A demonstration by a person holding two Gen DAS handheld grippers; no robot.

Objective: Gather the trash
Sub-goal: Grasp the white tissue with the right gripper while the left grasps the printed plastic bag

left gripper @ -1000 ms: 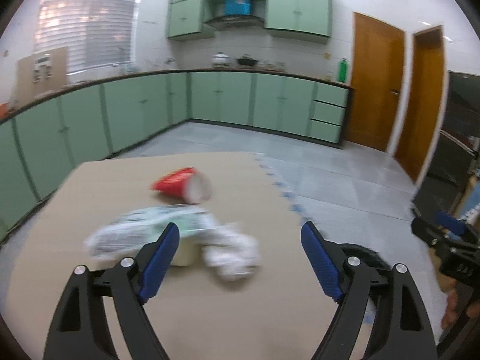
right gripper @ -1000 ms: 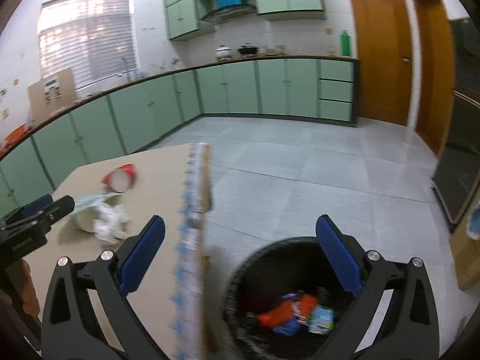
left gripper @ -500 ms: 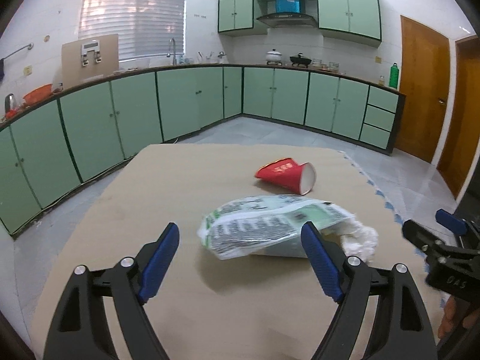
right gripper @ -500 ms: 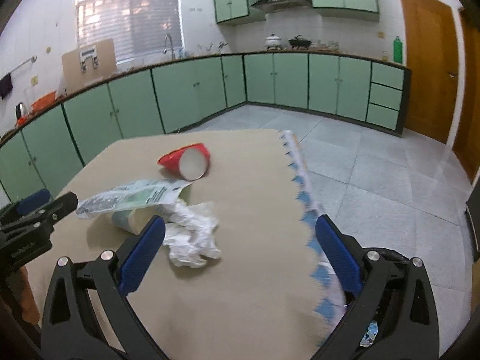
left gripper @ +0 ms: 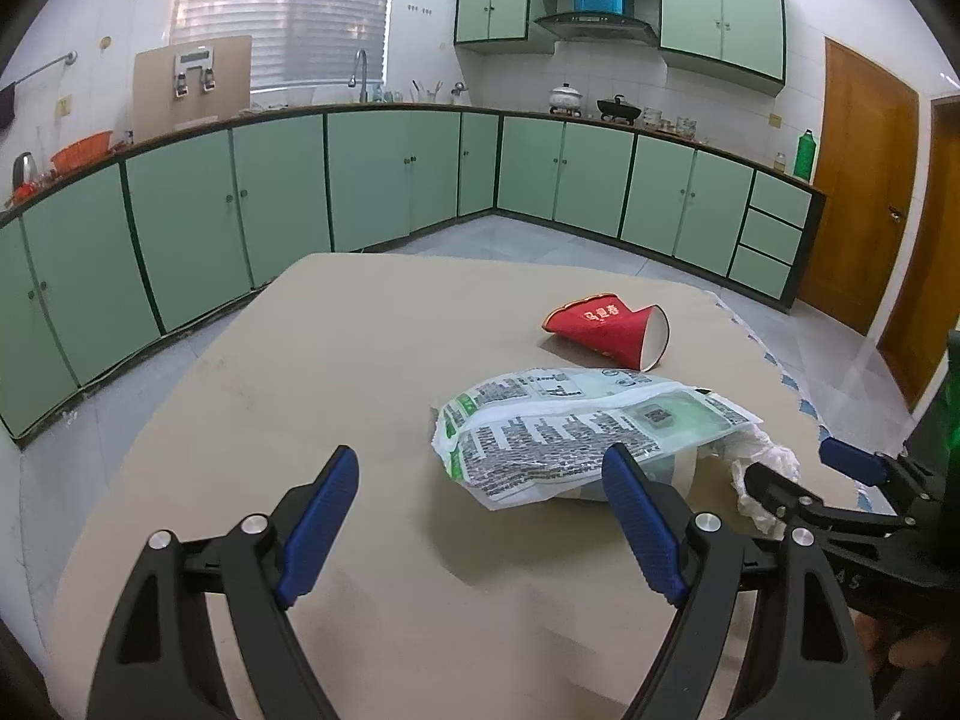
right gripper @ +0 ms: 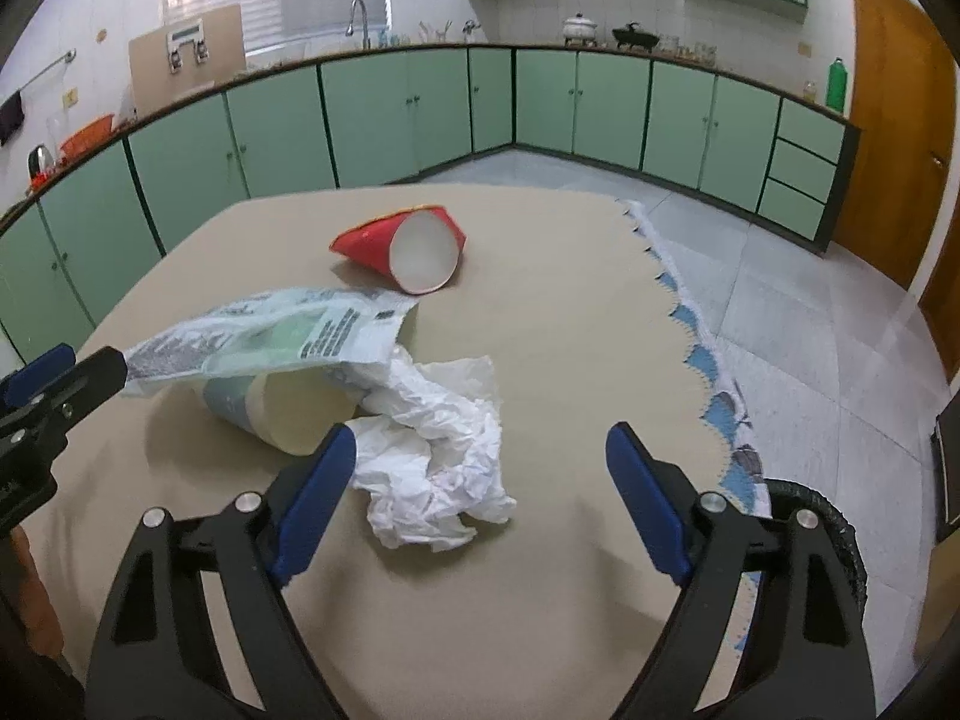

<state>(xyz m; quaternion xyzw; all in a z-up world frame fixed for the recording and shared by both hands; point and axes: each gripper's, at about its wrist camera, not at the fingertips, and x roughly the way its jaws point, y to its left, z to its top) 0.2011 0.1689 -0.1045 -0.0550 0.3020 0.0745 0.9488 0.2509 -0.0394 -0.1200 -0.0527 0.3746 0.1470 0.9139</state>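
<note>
Trash lies in a loose cluster on the tan counter (left gripper: 360, 372), and from the left wrist view we count four pieces. One red cup (left gripper: 606, 331) lies on its side, long axis running left to right, its open mouth toward the right and its crushed base toward the left. Nearer us, one printed plastic bag (left gripper: 576, 426) lies flat with its long axis also left to right, draped over one pale cup (left gripper: 672, 471) that shows only a little under the bag. One crumpled white tissue (left gripper: 765, 459) peeks out at the bag's right end. Our left hand-held gripper (left gripper: 480, 531) hovers with its jaws spread wide and nothing between them; its right finger overlaps the bag's near edge in the picture, though we cannot tell whether they touch. The right hand-held gripper (left gripper: 804, 474) enters from the right, near the tissue.

From the right wrist view the same four pieces show. The red cup (right gripper: 402, 249) points its open mouth toward us. The bag (right gripper: 264, 342) stretches left to right over the pale cup (right gripper: 282, 408), which lies on its side with its mouth toward us and slightly right. The tissue (right gripper: 438, 450) sprawls just right of that cup. Our right hand-held gripper (right gripper: 480, 507) is wide open and empty, with the tissue lying beside its left finger. A black bin (right gripper: 834, 534) shows its rim past the counter's edge.
</note>
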